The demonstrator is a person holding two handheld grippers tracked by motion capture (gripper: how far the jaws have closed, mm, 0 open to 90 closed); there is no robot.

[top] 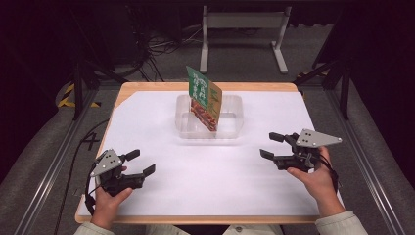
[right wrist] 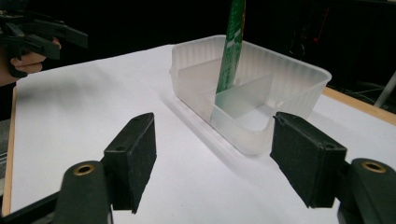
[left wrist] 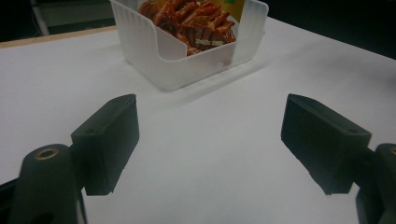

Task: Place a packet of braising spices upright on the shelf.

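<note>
Right gripper (top: 270, 145) held low over the white table cover (top: 161, 196), right of centre, jaws spread wide with nothing between them; own view confirms both black pads apart over bare white surface. Grey three-cornered plate on top, cable trailing back past the right hand (top: 315, 178). Left gripper (top: 140, 162) near the front left of the table, also gaping, nothing held; in its own view the pads stand far apart with only the white surface between. Left hand (top: 108, 198) wraps its body from below. The two grippers sit well apart, each angled inward toward the middle of the table. Ahead of both, at table centre toward the far edge: a clear plastic tray (top: 235, 105) with ribbed walls and an inner divider, resting flat on the white cover. Snack packet (top: 204, 98) stands inside it, tilted, green top rising well above the rim, reddish food picture on the lower half. From the right gripper view the packet shows edge-on, leaning in the tray beside the divider. Neither gripper touches tray or packet. Wooden table edge (top: 205, 86) shows beyond the cover; dark floor with cables and a white frame behind
</note>
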